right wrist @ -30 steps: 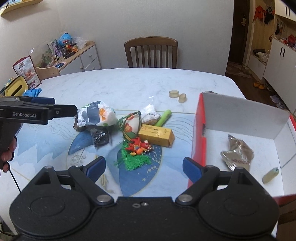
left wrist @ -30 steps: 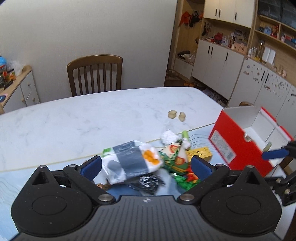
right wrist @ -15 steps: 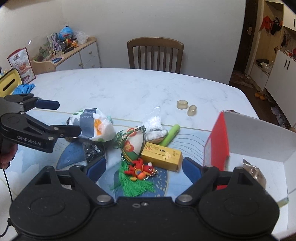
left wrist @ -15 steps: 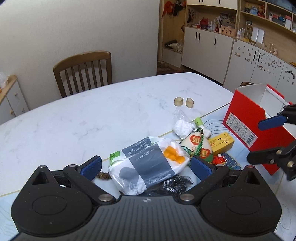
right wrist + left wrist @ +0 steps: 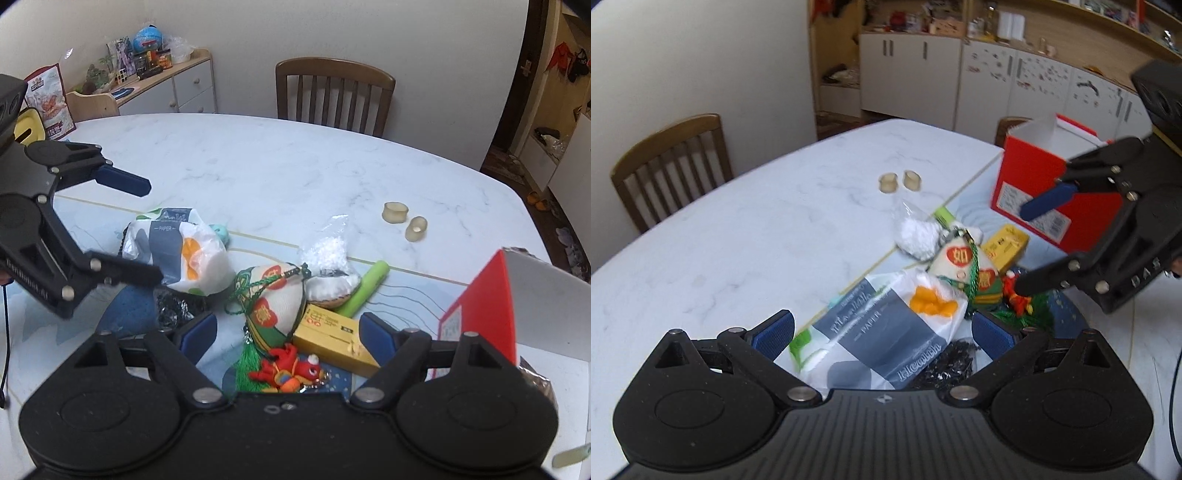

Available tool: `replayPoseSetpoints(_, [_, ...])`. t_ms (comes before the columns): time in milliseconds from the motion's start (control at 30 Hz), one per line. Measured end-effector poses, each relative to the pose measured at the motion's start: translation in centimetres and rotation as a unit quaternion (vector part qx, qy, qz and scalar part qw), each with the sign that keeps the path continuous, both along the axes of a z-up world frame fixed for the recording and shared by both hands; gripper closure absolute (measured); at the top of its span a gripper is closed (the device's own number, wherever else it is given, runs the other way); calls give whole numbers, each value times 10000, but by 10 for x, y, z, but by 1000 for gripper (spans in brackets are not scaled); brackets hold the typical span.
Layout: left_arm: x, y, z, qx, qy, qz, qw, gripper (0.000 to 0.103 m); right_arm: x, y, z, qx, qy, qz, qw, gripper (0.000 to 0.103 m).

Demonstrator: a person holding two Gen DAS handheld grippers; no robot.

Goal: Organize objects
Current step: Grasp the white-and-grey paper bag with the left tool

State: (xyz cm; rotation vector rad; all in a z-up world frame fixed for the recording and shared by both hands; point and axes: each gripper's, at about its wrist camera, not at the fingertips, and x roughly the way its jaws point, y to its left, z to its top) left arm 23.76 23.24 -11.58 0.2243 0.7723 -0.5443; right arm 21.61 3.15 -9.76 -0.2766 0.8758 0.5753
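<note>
Two claws we hold spread apart over the clutter, our left gripper (image 5: 882, 330) straddling the tissue pack (image 5: 886, 332), embroidered pouch (image 5: 275, 304), yellow box (image 5: 332, 338), our right gripper (image 5: 286, 330) hovering there, red box (image 5: 484, 314) at right.

White tissue pack (image 5: 886, 332), grey band, orange patch. Cream pouch (image 5: 275, 306), red-green print, green cord. Yellow box (image 5: 332, 339). Red carton (image 5: 1034, 184). Lime tube (image 5: 365, 288).

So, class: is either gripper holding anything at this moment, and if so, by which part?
Nothing is held. The left gripper stands open around the paper packet, and the right gripper stands open above the red toy.
</note>
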Motion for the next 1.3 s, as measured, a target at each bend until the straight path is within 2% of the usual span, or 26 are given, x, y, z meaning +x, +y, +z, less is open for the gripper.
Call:
replayPoseSetpoints(267, [9,-4,-18,462,-34,-422,9980,0,11,15,-10,-103,23,142,9998,24])
replayPoseSetpoints(400, [16,1,-20,356,-8,-426,9985,0,17,20,-14,-78,120,134,9998,28])
replayPoseSetpoints(633, [30,7,-21,177,95,-110,9997,3,18,25,-20,-14,246,20,9997,36])
replayPoseSetpoints(733, [30,8,-22,232,53,-6,9997,11,18,27,-23,-16,269,-50,9996,42])
replayPoseSetpoints(900, [32,13,-22,266,85,240,9993,37,15,30,-24,-98,149,-129,9998,48])
replayPoseSetpoints(1100, [30,17,-21,232,111,478,9985,52,14,33,-23,-162,62,-274,9995,61])
replayPoseSetpoints(1300, [23,15,-17,188,72,721,9972,56,4,34,-16,-127,-156,-224,9995,73])
